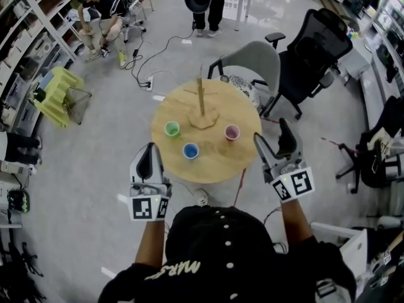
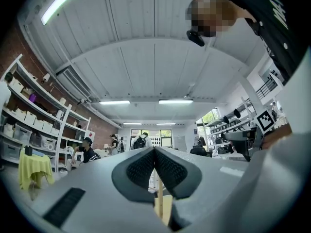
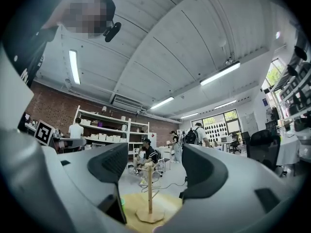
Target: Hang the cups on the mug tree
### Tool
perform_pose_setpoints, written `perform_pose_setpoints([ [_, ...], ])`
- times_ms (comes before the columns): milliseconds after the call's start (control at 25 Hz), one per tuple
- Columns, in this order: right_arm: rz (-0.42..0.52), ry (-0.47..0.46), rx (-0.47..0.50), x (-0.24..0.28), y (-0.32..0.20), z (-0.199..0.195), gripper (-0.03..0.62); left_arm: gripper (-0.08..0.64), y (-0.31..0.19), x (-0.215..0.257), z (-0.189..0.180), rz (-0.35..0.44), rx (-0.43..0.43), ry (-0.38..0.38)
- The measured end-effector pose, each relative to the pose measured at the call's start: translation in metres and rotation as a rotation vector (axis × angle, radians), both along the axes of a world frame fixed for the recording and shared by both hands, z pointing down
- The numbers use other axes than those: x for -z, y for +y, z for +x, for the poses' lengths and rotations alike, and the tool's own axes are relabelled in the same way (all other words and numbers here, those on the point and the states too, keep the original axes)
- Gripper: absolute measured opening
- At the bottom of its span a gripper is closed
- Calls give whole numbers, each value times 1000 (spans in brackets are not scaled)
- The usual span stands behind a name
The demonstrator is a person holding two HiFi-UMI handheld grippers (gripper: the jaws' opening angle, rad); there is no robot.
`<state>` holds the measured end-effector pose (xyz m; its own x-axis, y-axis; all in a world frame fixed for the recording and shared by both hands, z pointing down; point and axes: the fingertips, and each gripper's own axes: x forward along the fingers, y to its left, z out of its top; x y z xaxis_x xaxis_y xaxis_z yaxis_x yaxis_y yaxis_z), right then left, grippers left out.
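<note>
fingers [image 2: 141, 171] of the left gripper [image 2: 154, 150] are pressed together, empty. right gripper [image 3: 150, 166] fingers are spread, with the mug tree [image 3: 148, 193] seen between them, well apart. head view: green cup [image 1: 172, 129], blue cup [image 1: 190, 150] and pink cup [image 1: 232, 132] stand apart on the round counter [image 1: 214, 166], with both grippers at its near edge.

I'm seeing a glossy grey floor [image 1: 95, 150] below; white shelving [image 3: 104, 130] runs along a brick wall [image 3: 53, 108]; strip lights [image 3: 221, 73] glow on a white panelled ceiling [image 2: 155, 42]; a grey chair [image 1: 255, 62] sits just beside a black office chair [image 1: 322, 49]; a yellow-green cart [image 1: 58, 92] stands near the shelving.
</note>
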<state>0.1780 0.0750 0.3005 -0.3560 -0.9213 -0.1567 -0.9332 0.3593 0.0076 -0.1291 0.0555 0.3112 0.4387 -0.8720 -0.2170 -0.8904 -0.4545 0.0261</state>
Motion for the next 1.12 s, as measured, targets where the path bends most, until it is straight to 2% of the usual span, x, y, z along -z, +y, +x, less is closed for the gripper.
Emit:
perform_pose_setpoints([
  [320,-25,4,-41,-6,-61,-3,345,-6,-70,-3,-10,-11,-37,3],
  [560,-105,8,-44,-36,-93,10,348,-6,-103,-27,13,-76,-66,-13],
  [760,-157,3,-19,-59,-121,25,351,-6,-122,-29,33,-99,-35,-2],
  [880,-181,-1,-4,-71,-136,32,351,-6,-131,-35,48,-117,-45,-30],
  [1120,-255,23,39,-115,-157,44,352,-6,-143,-54,66,-172,-19,-34],
])
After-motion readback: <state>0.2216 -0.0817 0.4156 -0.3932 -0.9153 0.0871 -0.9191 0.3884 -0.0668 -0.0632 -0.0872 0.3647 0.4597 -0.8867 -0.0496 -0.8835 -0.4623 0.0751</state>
